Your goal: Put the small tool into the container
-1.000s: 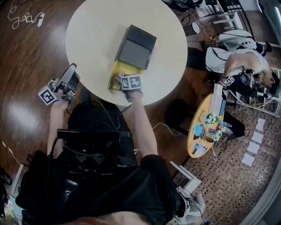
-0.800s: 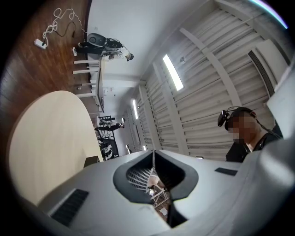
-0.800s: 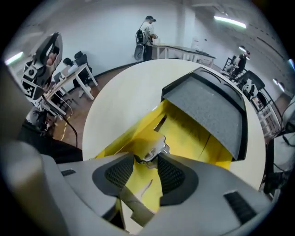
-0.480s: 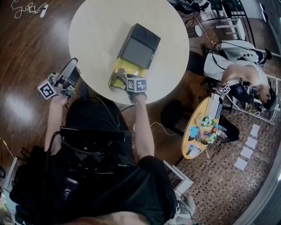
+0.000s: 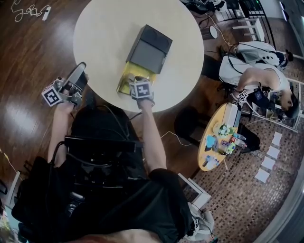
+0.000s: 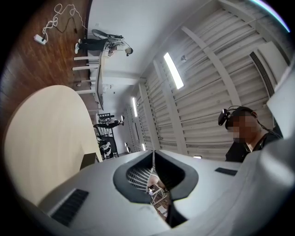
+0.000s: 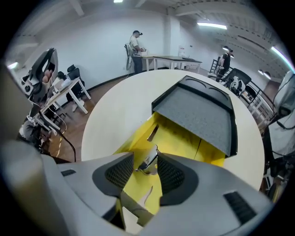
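The container is a dark box (image 5: 149,47) with a yellow tray (image 5: 127,76) pulled out toward me, on the round white table (image 5: 104,28). In the right gripper view the tray (image 7: 182,138) lies just ahead, under the box's grey lid (image 7: 198,110). My right gripper (image 5: 134,81) hovers over the tray's near end. Its jaws (image 7: 146,162) are shut on a small shiny metal tool (image 7: 148,159). My left gripper (image 5: 79,72) is off the table's left edge, over the wood floor. It points upward toward the ceiling, jaws (image 6: 153,159) closed with nothing between them.
A person (image 5: 256,71) sits at the right near a small yellow table (image 5: 213,156) crowded with small items. A cable (image 5: 28,9) lies on the floor at top left. My legs and a black bag (image 5: 99,161) fill the lower view.
My right gripper has shifted a little left over the yellow tray, still holding the tool. The left gripper has stayed beside the table's edge.
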The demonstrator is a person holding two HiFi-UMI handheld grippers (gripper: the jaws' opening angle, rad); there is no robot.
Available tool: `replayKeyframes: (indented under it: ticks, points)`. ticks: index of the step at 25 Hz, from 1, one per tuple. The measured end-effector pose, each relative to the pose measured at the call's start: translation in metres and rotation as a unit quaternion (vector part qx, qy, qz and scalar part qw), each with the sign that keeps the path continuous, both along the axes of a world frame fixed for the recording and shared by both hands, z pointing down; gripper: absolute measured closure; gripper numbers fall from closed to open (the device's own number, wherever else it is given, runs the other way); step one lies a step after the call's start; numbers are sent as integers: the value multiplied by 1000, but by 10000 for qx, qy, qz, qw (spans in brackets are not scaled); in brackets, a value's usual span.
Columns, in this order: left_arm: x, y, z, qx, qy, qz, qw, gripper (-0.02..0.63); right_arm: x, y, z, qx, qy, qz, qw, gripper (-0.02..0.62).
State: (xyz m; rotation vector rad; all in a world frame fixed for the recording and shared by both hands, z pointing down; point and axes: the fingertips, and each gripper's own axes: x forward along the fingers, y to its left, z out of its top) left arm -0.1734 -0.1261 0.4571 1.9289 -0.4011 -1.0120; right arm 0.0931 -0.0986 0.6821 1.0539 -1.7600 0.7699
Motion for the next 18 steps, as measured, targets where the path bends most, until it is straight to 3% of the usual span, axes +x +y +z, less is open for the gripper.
replayKeyframes:
  ticks: [6,9,13,18]
  points:
    - [0,5,5,-67,4,63,10000,600,3,1,2,-48,-42,54,10000,422]
    - [1,7,8,-93,14,105,9999,600,9,-2,-2,73,-118,317,9994,422]
    - [4,8,10,-119,-51,202,9997,600,11,-4,-24,467,-454,643,9958,423]
    - [17,7,6,-20,-194,295,9994,600,18,4,-57,1183,-852,528,9879,453]
